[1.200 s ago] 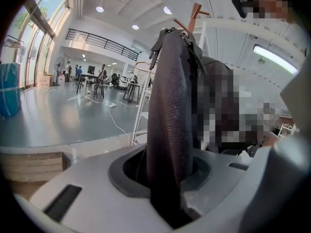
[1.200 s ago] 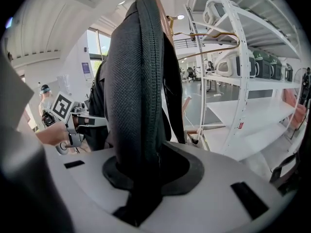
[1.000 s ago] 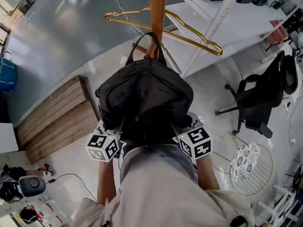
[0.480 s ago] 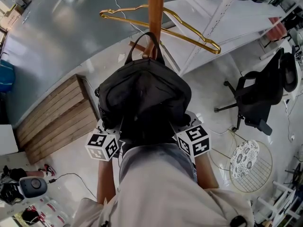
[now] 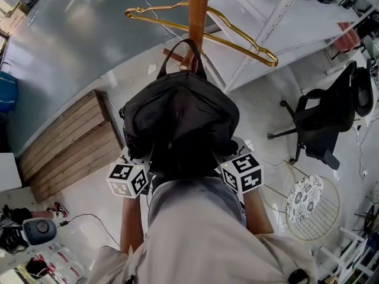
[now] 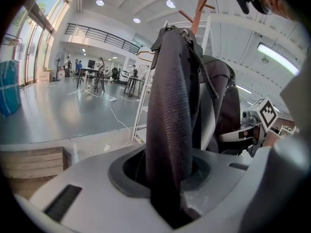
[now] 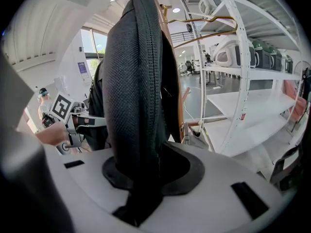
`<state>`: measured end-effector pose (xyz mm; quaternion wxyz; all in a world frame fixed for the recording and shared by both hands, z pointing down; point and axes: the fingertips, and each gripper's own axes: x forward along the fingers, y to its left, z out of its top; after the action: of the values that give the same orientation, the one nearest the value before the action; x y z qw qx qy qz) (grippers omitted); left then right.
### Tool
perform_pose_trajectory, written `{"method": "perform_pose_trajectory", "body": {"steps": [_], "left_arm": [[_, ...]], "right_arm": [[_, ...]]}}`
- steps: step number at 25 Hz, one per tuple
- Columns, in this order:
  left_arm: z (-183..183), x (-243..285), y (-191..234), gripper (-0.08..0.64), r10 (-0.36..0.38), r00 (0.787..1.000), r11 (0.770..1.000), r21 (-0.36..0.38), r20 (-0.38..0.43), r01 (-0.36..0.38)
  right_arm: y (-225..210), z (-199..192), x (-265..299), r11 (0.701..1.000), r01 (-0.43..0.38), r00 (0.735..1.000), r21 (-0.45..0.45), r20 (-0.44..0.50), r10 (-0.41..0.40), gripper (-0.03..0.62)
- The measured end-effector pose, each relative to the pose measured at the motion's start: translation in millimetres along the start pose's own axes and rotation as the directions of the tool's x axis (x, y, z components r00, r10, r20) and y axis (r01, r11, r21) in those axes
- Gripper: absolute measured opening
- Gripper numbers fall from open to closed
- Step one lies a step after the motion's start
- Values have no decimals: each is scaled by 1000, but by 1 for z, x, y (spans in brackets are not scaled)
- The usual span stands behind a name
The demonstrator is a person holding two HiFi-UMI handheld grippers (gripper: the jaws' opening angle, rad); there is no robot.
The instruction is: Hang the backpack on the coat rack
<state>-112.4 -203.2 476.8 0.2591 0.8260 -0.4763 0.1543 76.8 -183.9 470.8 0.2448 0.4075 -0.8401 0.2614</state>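
A black backpack (image 5: 180,120) is held up against the wooden coat rack pole (image 5: 197,10). Its top handle loop (image 5: 177,51) lies against the pole, below a gold hanger (image 5: 237,37); whether it rests on a peg I cannot tell. My left gripper (image 6: 167,176) is shut on a black mesh shoulder strap (image 6: 170,115) that rises between its jaws. My right gripper (image 7: 143,178) is shut on the other shoulder strap (image 7: 133,91). In the head view only the marker cubes show, left (image 5: 127,179) and right (image 5: 243,172); the bag hides the jaws.
White metal shelving (image 5: 278,16) stands right of the rack. A black office chair (image 5: 323,120) and a round wire stand (image 5: 314,203) are on the floor to the right. A wooden platform (image 5: 71,147) lies at the left, and cables and gear at the lower left.
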Motion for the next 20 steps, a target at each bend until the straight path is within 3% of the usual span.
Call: {"method": "perform_pose_trajectory", "body": {"steps": [20], "left_arm": [[-4,25,5,98,-4,999,1000,-13,-39,4]], "right_arm": [[-16,-5,15,1000,3,999,27,-32,-2,97]]}}
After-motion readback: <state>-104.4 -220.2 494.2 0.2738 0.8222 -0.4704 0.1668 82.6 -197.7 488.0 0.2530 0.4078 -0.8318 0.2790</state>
